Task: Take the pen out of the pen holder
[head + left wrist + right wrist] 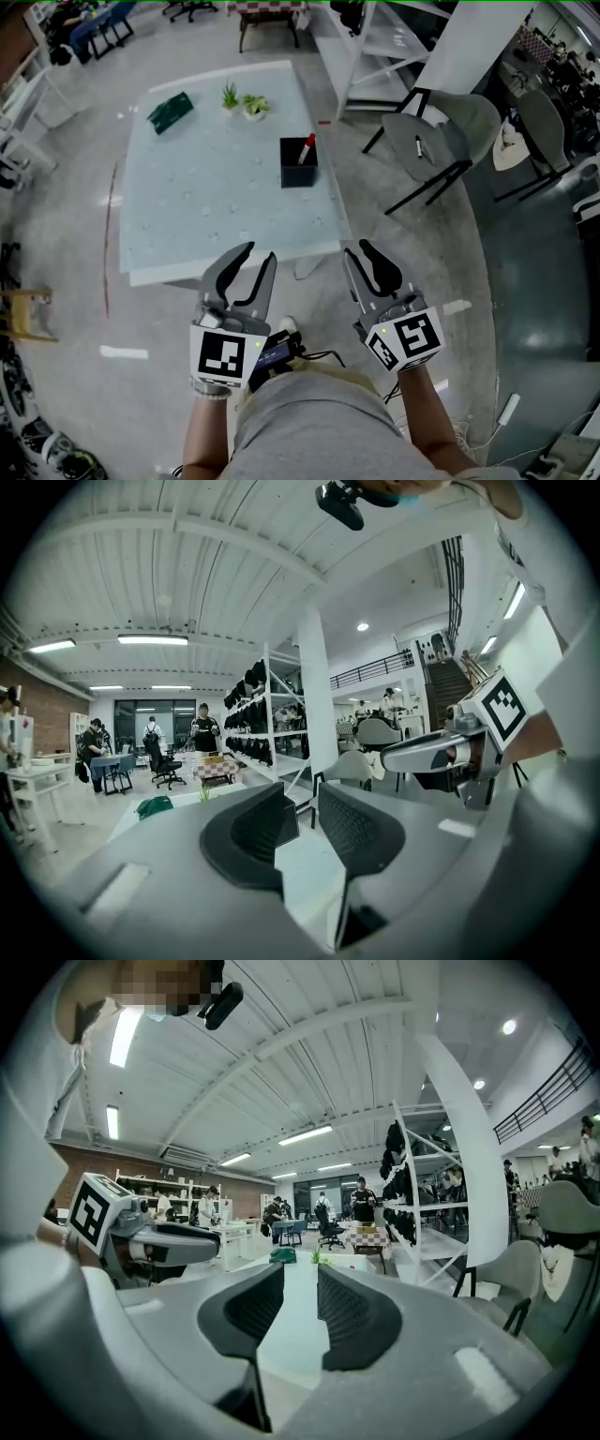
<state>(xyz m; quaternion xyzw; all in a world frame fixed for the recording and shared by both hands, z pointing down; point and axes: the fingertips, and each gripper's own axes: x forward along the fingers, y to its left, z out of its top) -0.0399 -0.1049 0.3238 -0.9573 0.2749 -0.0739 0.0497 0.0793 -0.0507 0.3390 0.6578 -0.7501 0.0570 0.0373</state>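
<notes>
A black pen holder [298, 164] stands on the pale surface [187, 216], toward its right edge. The pen [307, 148] with its red cap leans inside it, tip up. Left of the pen holder and farther from the person are two small green plants [242, 101], and beyond them a dark green packet [170, 112]. Right of the pen holder, off the surface, stand grey chairs [441, 141], with white shelving [375, 47] behind them.

Both claws are on the person's side of the pen holder, well apart from it, at the near edge of the surface. Nothing lies between them and the holder but bare surface. The left claw [259, 253] is spread with nothing between its jaws, and the right claw [357, 247] is likewise spread and empty.

Only the head view shows the pen holder and pen plainly. The left gripper view [305, 803] looks along its parted jaws to the packet [155, 806], people standing far back in the room, and the right claw [441, 752] alongside. The right gripper view [300, 1283] shows the packet [283, 1255], a plant [316, 1257], the left claw [178, 1239], and a tall rack hung with dark things [412, 1185].
</notes>
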